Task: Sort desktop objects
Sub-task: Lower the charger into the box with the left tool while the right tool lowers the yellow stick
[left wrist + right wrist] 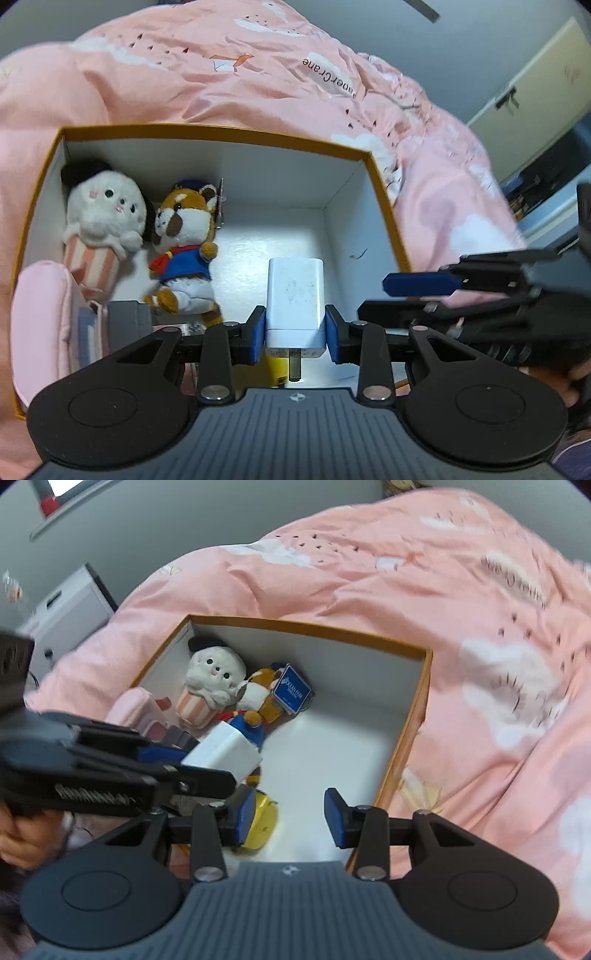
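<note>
Along the left wall of the orange-rimmed box (221,133) I see the soft things already gathered: a pink pouch (40,317) at the near corner, then the white plush in a striped cup (101,225) propped in the far corner, with the fox plush in a blue jacket (186,254) leaning against it, so I judge that side is kept for toys and the bare white floor to their right is where hard items belong. My left gripper (295,334) is tilted down over that open floor, its fingers (258,332) clamped on the lower body of the white charger plug (295,295), prongs pointing back toward me; gripping it near the prong end leaves the flat face of the block free to go down first. The charger is above the box floor, not yet resting on it, just right of the fox plush. Under it lies something yellow (264,821), too hidden to name. Further right, my right gripper (290,821) stands over the box's near right part with its fingers (338,823) parted and nothing between them; I judge it clear of the charger so the left can set it down unhindered. The box sits on a pink quilt (480,627) with cloud prints, a soft bed, so a gentle lowering seems wise.
</note>
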